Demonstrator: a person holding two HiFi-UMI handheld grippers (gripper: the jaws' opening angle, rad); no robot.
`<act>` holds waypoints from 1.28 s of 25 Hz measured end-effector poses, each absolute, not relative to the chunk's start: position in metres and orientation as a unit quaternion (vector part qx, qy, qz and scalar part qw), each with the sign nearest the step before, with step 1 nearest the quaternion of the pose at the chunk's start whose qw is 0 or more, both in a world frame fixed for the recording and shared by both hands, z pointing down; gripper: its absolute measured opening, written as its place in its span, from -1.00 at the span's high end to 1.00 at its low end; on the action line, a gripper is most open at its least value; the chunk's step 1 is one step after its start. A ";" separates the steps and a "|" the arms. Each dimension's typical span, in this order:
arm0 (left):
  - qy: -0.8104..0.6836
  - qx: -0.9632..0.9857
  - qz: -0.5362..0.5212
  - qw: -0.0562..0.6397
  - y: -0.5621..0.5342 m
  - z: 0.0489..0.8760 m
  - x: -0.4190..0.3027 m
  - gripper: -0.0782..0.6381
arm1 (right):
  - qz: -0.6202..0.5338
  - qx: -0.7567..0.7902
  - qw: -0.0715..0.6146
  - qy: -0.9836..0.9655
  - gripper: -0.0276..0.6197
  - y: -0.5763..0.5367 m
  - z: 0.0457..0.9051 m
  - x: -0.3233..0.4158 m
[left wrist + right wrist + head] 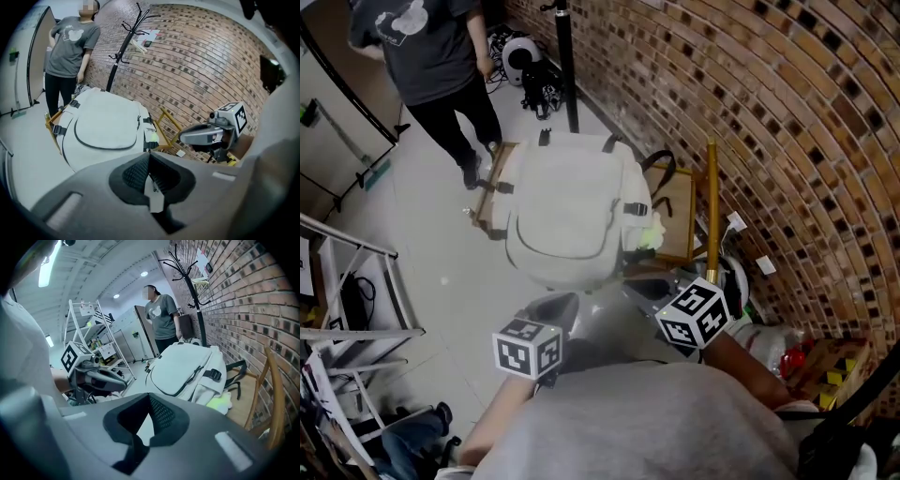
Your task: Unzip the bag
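Claw left (pixel 561 302), claw right (pixel 639 289), toward bag (pixel 567 211)

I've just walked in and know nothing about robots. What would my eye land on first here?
A big white backpack lies on a wooden seat beside the brick wall, centre of the head view. A person in a grey T-shirt stands just beyond it, while the left gripper and right gripper point toward it, fingers closed.

No words or numbers can be read anywhere. The cube (pixel 528 349) on the left tongs (pixel 564 302) and the cube (pixel 698 314) on the right tongs (pixel 645 287) show only black-and-white squares. The person's shirt (pixel 70 44) has a pale picture, no letters. The papers (pixel 106 350) on the shelf rack (pixel 71 315) are too small to read.
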State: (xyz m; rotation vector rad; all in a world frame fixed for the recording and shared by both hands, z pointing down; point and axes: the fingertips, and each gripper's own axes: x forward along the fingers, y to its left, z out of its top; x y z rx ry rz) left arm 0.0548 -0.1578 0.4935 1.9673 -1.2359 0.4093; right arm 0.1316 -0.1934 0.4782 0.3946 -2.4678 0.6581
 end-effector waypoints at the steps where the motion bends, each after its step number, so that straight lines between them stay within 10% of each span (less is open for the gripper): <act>1: -0.485 0.769 0.159 0.384 -0.159 0.495 0.052 0.78 | 0.248 0.148 0.277 -0.917 0.92 -0.196 0.481 0.131; 32: -0.464 0.758 0.181 0.420 -0.250 0.521 -0.041 0.78 | 0.287 0.283 0.341 -0.849 0.72 -0.358 0.571 0.086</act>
